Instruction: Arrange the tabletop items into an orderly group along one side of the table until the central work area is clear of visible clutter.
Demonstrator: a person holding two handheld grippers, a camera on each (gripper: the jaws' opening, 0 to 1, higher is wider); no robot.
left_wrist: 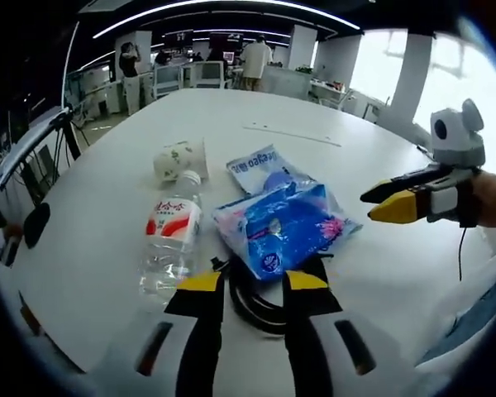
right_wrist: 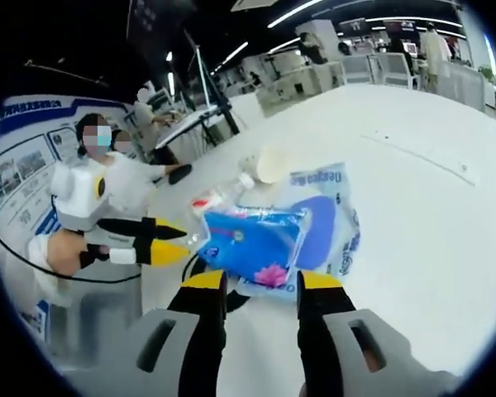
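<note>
On the white table [left_wrist: 314,107] a bright blue packet [left_wrist: 281,227] lies over a black cable coil [left_wrist: 256,310]. A white-and-blue packet [left_wrist: 260,165] lies behind it. A clear water bottle [left_wrist: 172,240] with a red label lies to its left, beyond it a tipped paper cup [left_wrist: 180,159]. My left gripper [left_wrist: 253,283] is open, its jaws straddling the coil just short of the blue packet. My right gripper [left_wrist: 376,207] hovers open at the right. In the right gripper view, my right gripper [right_wrist: 261,281] faces the blue packet [right_wrist: 256,240], with my left gripper [right_wrist: 184,242] beside the bottle [right_wrist: 215,203].
A thin pale strip [left_wrist: 293,134] lies farther back on the table. A black paddle-shaped object [left_wrist: 37,223] sits at the left table edge. A seated person [right_wrist: 124,178] is beyond that edge. Desks, chairs and standing people fill the far room.
</note>
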